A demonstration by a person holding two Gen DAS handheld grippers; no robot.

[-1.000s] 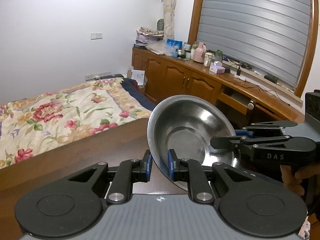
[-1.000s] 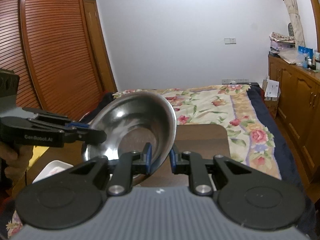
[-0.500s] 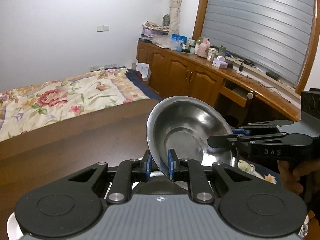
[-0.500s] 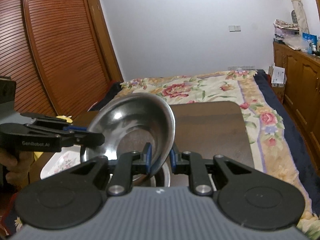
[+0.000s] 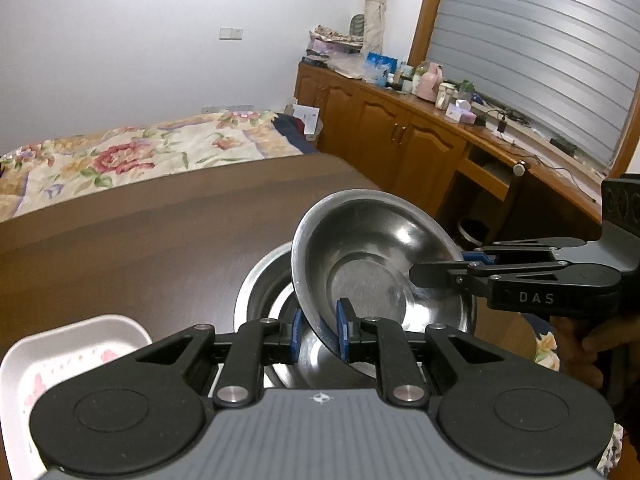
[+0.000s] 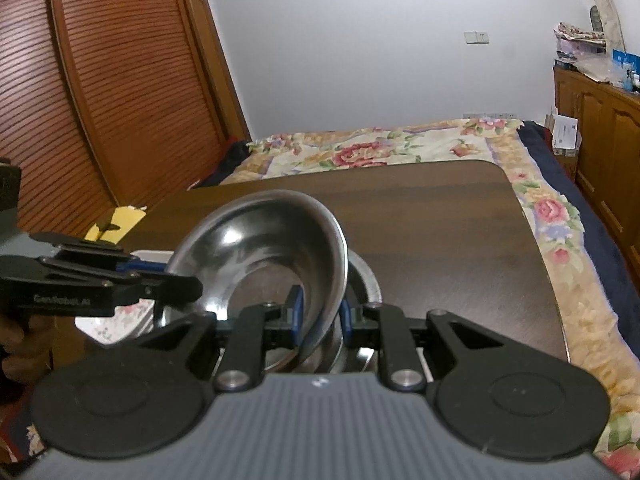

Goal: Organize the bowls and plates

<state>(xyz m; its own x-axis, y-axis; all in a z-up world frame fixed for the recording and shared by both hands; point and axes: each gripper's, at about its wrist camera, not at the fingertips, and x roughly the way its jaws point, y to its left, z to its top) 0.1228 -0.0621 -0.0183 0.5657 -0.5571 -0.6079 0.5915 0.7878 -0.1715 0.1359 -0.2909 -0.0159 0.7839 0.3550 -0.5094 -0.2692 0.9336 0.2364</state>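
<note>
Left gripper [image 5: 319, 334] clenched on the near rim of a steel bowl [image 5: 372, 276], blue pads [image 5: 342, 330] either side of the thin edge. Right gripper [image 6: 321, 316] clamped on the opposite rim of that bowl [image 6: 260, 256]; seen from the left wrist as a black linkage [image 5: 516, 276] reaching in from the right, its tip overlapping the rim so the actual contact cannot be made out. Bowl held tilted, open side up and toward the left camera, just above a second steel bowl [image 5: 264, 284] resting on the brown table [image 5: 140, 240]. Touching the lower bowl or hanging clear of it: cannot tell, with the gap hidden by fingers and gripper bodies. Lower bowl largely covered, only its left rim and part of its inside showing. White floral dish [image 5: 60, 364] at lower left, cut off by the frame and the gripper body; glimpsed again behind the other gripper [image 6: 108, 328]. Holding hand [image 5: 584, 344] partly visible, dark and indistinct. Floral bedspread [image 6: 380, 152] beyond the table.
</note>
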